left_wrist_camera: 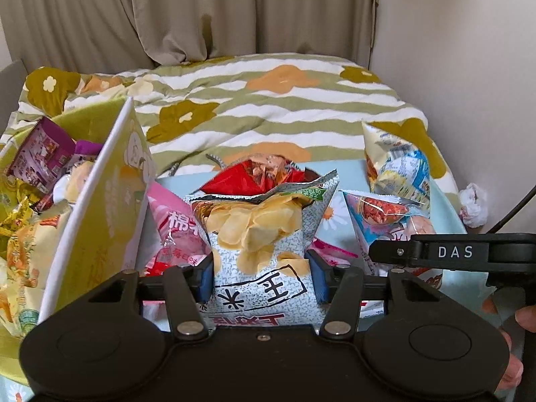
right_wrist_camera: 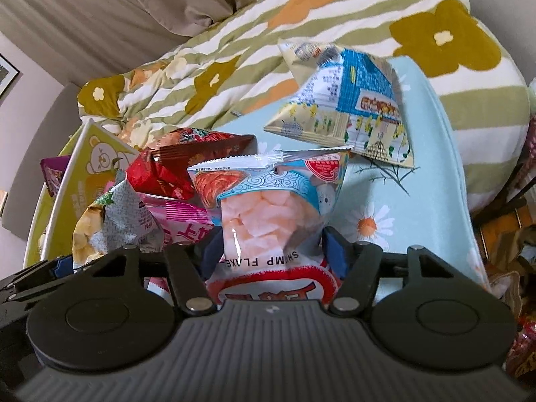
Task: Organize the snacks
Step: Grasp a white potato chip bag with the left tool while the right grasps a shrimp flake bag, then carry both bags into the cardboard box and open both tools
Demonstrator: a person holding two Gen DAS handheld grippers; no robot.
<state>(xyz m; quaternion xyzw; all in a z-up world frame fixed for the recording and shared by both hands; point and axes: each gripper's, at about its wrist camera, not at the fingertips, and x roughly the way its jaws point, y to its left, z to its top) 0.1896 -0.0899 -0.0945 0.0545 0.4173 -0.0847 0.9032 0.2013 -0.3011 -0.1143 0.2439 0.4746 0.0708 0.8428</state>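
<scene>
My left gripper [left_wrist_camera: 261,276] is shut on a grey potato chip bag [left_wrist_camera: 258,231], its blue pads pressing both sides. My right gripper [right_wrist_camera: 271,251] is shut on a shrimp flakes bag [right_wrist_camera: 268,207] with a clear window of pink flakes. That bag also shows in the left wrist view [left_wrist_camera: 385,221], and the chip bag in the right wrist view [right_wrist_camera: 110,221]. A yellow-green storage box [left_wrist_camera: 100,214] with a white rim, holding several snack packs, stands to the left. A red bag [left_wrist_camera: 264,174], a pink bag [left_wrist_camera: 174,231] and a blue-and-cream bag [right_wrist_camera: 345,100] lie around.
The snacks rest on a light blue daisy-print cloth [right_wrist_camera: 418,207] on a bed. A green-striped floral duvet [left_wrist_camera: 268,100] lies behind, with beige curtains [left_wrist_camera: 167,16] beyond. A white wall [left_wrist_camera: 469,67] is on the right. A crumpled wrapper [left_wrist_camera: 472,207] lies by the wall.
</scene>
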